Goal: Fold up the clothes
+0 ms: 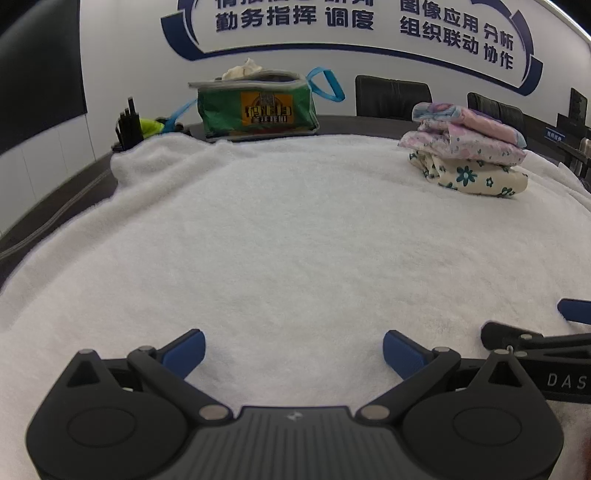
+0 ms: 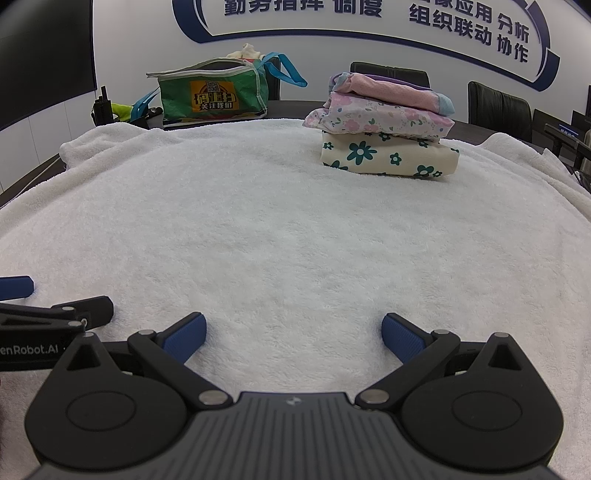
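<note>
A stack of folded clothes (image 2: 384, 125) is sitting on the far right part of a white towel (image 2: 277, 236) that is covering the table: a cream piece with dark green flowers at the bottom, pink and lilac floral pieces above it. Both grippers are hovering low over the near, bare part of the towel, well apart from the stack. The left gripper (image 1: 293, 350) is holding its blue-padded fingers spread wide with nothing between them, and the right gripper (image 2: 293, 334) is doing the same; its side is showing the letters "DAS", the left one's "enRobot.AI". Behind the towel a green bag (image 2: 212, 96) is standing with a yellow label, whose characters possibly read "关注我们". The wall banner (image 2: 469, 33) is showing "勤务指挥 调度" and "组织联动 协作".
</note>
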### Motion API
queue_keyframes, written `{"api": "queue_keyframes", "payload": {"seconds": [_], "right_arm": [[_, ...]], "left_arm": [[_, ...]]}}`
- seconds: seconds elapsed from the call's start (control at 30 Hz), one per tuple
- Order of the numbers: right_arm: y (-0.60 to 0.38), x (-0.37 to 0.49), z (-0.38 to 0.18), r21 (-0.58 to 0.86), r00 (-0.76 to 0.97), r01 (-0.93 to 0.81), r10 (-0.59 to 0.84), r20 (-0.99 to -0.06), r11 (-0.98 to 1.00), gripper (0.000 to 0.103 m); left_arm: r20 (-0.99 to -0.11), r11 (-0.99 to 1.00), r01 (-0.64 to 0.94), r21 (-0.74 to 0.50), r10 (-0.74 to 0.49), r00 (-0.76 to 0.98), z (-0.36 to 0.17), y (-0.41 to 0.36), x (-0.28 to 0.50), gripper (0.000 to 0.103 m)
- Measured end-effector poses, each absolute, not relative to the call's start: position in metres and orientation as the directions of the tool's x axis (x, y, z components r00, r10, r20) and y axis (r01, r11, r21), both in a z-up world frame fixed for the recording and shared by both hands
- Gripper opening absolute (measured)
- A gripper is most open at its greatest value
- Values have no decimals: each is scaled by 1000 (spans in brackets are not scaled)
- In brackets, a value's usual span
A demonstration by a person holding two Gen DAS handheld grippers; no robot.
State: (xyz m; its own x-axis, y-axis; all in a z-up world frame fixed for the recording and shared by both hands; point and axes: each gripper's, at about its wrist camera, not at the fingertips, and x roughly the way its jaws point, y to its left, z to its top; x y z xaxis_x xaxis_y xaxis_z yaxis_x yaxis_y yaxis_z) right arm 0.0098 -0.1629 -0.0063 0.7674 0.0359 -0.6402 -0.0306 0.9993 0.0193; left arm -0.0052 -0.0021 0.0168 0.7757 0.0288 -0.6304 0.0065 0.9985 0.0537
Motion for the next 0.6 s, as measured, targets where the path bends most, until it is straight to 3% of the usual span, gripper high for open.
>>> {"api": "queue_keyframes", "payload": {"seconds": [0.13, 0.27, 0.43, 0.57, 0.6], "right_arm": [[-180, 6, 22, 69, 796, -66, 94, -598, 995, 103], [-221, 30, 58, 116, 832, -53, 109, -544, 992, 103], [-296, 103, 72, 297, 796, 8, 174, -580, 955, 103], [-339, 156, 59, 338, 819, 51, 154, -553, 940, 103], [-344, 166, 53, 346, 818, 47, 163, -551, 937, 103]], "left_arm": [[-514, 999, 36, 2, -30, 857, 64, -3, 0, 103], [-596, 989, 136, -63, -146, 789, 88, -25, 58, 103], [-672, 966, 230, -118, -249, 698, 89, -55, 141, 103], [-580, 938, 327, -115, -331, 744, 61, -79, 175, 98], [-565, 934, 340, -107, -339, 752, 53, -85, 181, 92]]}}
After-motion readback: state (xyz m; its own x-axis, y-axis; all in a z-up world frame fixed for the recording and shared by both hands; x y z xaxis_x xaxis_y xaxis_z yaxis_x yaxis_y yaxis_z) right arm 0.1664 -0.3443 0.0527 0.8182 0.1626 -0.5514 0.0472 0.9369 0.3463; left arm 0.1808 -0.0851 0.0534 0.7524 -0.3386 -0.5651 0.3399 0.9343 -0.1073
